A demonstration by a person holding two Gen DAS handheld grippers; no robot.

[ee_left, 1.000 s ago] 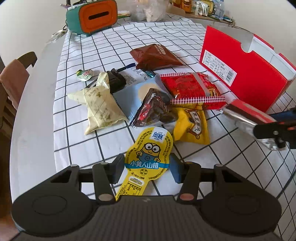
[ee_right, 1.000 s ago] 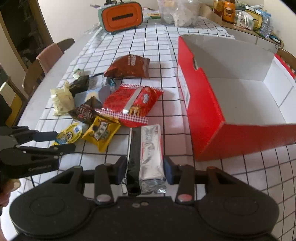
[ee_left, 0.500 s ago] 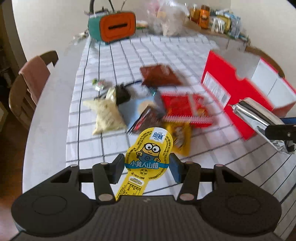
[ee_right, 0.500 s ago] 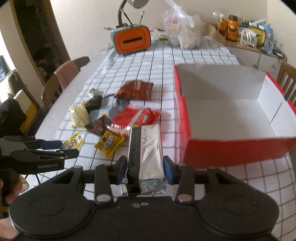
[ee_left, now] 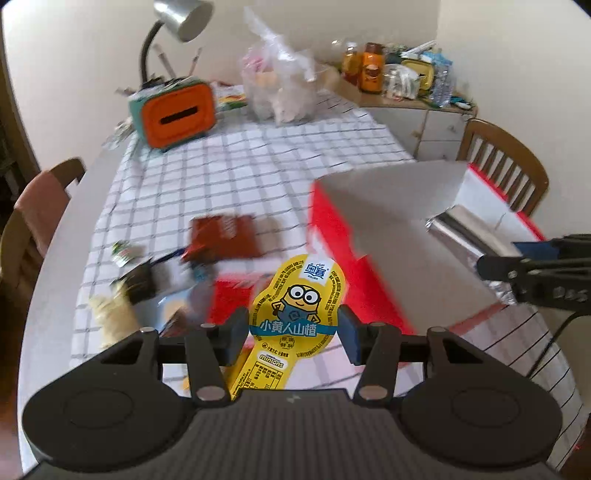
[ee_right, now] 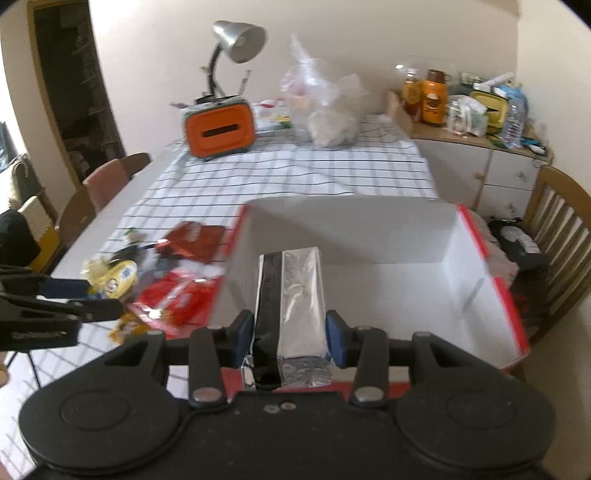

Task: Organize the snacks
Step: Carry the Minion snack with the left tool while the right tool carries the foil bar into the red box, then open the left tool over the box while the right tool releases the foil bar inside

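Closest to the left wrist camera, the left gripper [ee_left: 293, 334] is closed on a yellow Minion snack packet [ee_left: 295, 317], which stands upright between the two blue pads and is lifted above the table. In the right wrist view the right gripper [ee_right: 290, 338] is clamped on a silver foil packet [ee_right: 291, 306] with a black stripe along its left side; the packet points forward, at 12 o'clock, over the open red box [ee_right: 495, 291], whose inside is white. From the left camera the same foil packet [ee_left: 461, 236] and the right gripper [ee_left: 524, 266] appear at about 2 o'clock, above the box [ee_left: 332, 229]. At 10 o'clock from the right gripper, the left gripper [ee_right: 85, 299] shows with the yellow packet [ee_right: 118, 282] in it. A little further, on the checked tablecloth [ee_left: 236, 166], the other snacks lie in a blurred group just to the left of the box: a red packet [ee_right: 177, 299], a cream packet [ee_left: 110, 317], a dark packet [ee_left: 142, 282] and, behind them, a brown packet [ee_left: 225, 236]. A small green wrapped sweet [ee_left: 123, 253] lies at the left edge of the group. Far back on the table, at 11 o'clock, stands an orange and teal box [ee_left: 173, 110] with a slot in its front, with a silver desk lamp [ee_left: 181, 18] rising from behind it, and beside it at 12 o'clock a clear plastic bag [ee_left: 280, 85]. Behind the table, at 1 o'clock, a low white cabinet [ee_right: 480, 173] carries bottles and jars, and a wooden chair [ee_right: 557, 236] stands at the right of the red box.
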